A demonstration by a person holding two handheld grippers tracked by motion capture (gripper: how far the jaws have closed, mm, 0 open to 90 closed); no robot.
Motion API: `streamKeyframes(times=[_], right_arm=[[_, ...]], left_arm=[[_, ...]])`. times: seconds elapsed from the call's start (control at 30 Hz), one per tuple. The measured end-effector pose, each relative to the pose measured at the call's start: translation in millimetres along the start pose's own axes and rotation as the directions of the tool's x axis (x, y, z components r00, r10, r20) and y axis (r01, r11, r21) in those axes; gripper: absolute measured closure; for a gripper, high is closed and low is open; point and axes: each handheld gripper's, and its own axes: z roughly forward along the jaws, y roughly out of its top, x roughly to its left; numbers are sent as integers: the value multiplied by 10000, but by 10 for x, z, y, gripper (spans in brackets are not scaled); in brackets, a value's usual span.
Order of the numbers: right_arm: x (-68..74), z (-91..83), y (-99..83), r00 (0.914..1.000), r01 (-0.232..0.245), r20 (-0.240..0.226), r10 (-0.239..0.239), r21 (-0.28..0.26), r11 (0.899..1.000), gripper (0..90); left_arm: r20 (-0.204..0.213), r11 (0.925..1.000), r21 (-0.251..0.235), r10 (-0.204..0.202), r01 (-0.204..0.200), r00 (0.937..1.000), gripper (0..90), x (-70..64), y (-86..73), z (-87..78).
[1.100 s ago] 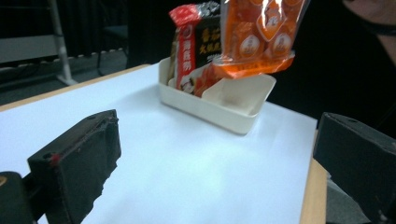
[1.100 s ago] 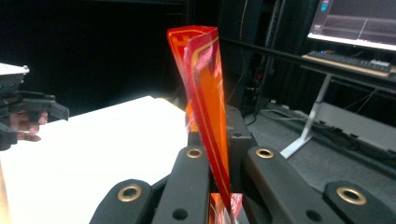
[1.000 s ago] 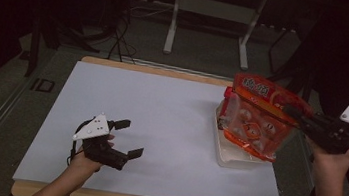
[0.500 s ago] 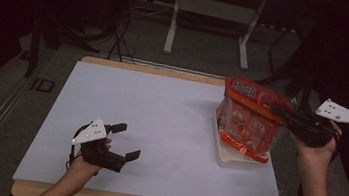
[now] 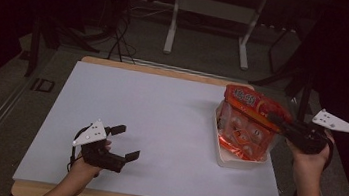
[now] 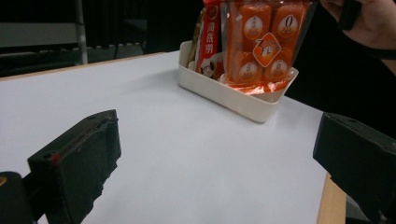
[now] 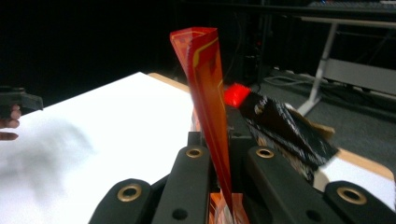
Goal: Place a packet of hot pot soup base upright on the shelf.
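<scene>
On the left side of the white table (image 5: pixel 159 126) we hold our left gripper (image 5: pixel 124 143) low near the front edge, with its two black jaws spread wide and nothing between them. In the left gripper view those jaws frame bare table, and the box sits far off past them. Moving to the right, we come to the white tray (image 5: pixel 235 161), a small box near the right edge of the table. An orange snack bag (image 5: pixel 247 127) stands in it, bottom end down in the tray and top end up in the air. Another red packet (image 6: pixel 209 37) stands in the tray beside it (we cannot read what it is). Farthest right is our right gripper (image 5: pixel 276 119), and its jaws are pressed together on the top edge of the orange bag, so the thin flap sticks up between them in the right gripper view. We think the bag is partway in or out of the tray. What could go wrong? The flap is thin and slippery, so the bag could slide out of the pinch and flop over. If we pull sideways, the bag could drag the light tray along or tip it, because nothing holds the tray down.
</scene>
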Motion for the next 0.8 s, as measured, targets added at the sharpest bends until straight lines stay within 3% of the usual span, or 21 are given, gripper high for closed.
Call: streamKeyframes(times=[0.3,0.53,0.63,0.73,0.8], right_arm=[[-39,5,-272,9993,-372,121,368,383,9986,900],[-111,-111,-482,9956,-752,594,726,413,9963,891],[-106,-134,-467,9953,-682,725,648,450,9967,825],[-70,-152,-369,9959,-746,520,744,32,9972,700],[-13,-164,-268,9969,-524,569,535,-202,9984,634]], left_arm=[[-37,9998,178,-13,14,10000,14,8,-38,34],[-68,9997,258,-50,52,10000,14,11,-51,48],[-52,9996,292,-9,10,10000,14,5,-54,55],[-30,9996,281,-2,3,10000,14,1,-58,59],[-43,9997,230,129,-128,9999,14,-3,-65,59]])
